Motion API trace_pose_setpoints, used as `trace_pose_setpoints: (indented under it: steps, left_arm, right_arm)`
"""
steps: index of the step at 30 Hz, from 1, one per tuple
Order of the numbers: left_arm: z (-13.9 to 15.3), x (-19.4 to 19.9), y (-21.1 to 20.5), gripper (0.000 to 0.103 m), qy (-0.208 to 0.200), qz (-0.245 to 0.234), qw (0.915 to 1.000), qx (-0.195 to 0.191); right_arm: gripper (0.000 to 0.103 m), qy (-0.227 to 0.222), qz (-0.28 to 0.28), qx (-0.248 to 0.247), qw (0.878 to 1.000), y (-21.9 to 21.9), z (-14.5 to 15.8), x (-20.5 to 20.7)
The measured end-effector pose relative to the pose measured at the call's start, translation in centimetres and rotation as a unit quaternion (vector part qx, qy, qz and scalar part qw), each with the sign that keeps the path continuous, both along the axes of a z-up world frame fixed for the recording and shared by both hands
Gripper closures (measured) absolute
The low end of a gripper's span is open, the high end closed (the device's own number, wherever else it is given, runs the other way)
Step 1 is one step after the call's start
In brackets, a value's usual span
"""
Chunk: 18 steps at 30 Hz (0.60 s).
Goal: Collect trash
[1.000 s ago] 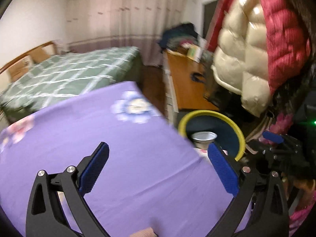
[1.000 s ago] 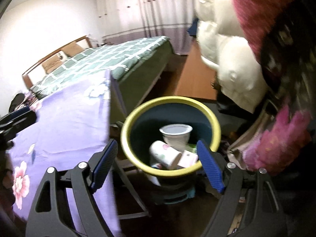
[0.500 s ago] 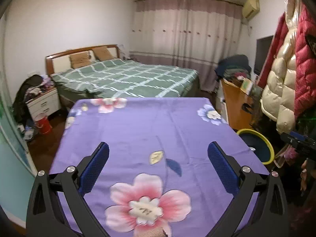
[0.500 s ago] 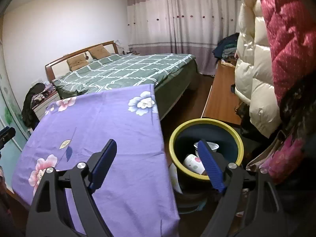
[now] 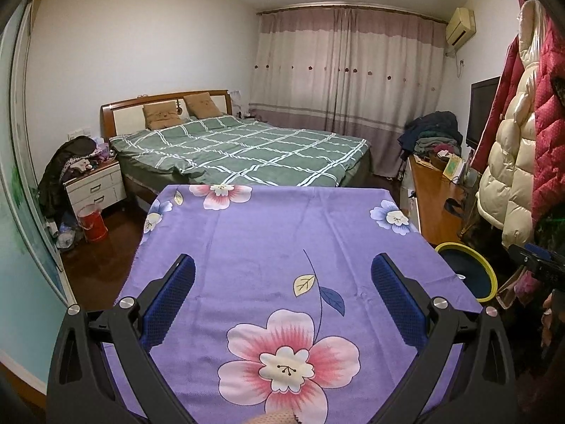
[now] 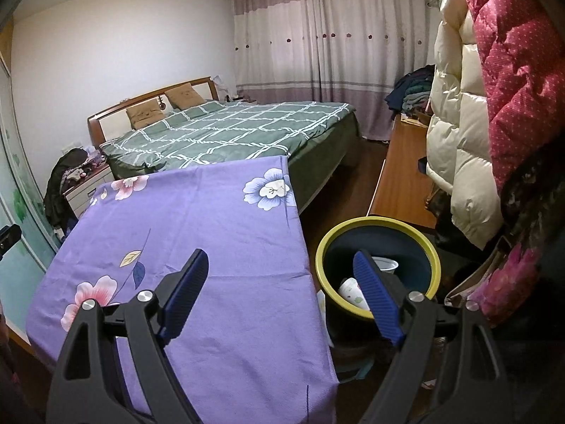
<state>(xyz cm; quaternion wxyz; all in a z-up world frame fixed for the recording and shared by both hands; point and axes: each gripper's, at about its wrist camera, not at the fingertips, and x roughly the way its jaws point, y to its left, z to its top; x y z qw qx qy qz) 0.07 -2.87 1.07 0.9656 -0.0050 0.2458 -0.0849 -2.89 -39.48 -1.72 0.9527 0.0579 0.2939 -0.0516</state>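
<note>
No readable text, label, brand, number or sign appears anywhere in either view of this bedroom scene.

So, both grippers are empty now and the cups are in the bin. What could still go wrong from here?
1. The right gripper hangs beside the table's edge, so it may snag the purple tablecloth.
2. The yellow-rimmed bin stands close beside the table; a low swing could tip it and spill the cups.
</note>
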Motion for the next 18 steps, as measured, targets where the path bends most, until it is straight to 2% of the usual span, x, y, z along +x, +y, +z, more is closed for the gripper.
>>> trace_pose_setpoints:
  steps: [18]
  left_arm:
    - [-0.14, 0.65, -0.23, 0.005, 0.009, 0.008, 0.9999, 0.006]
  right_arm:
    - [0.023, 0.006, 0.002, 0.002, 1.000, 0.51, -0.26, 0.78]
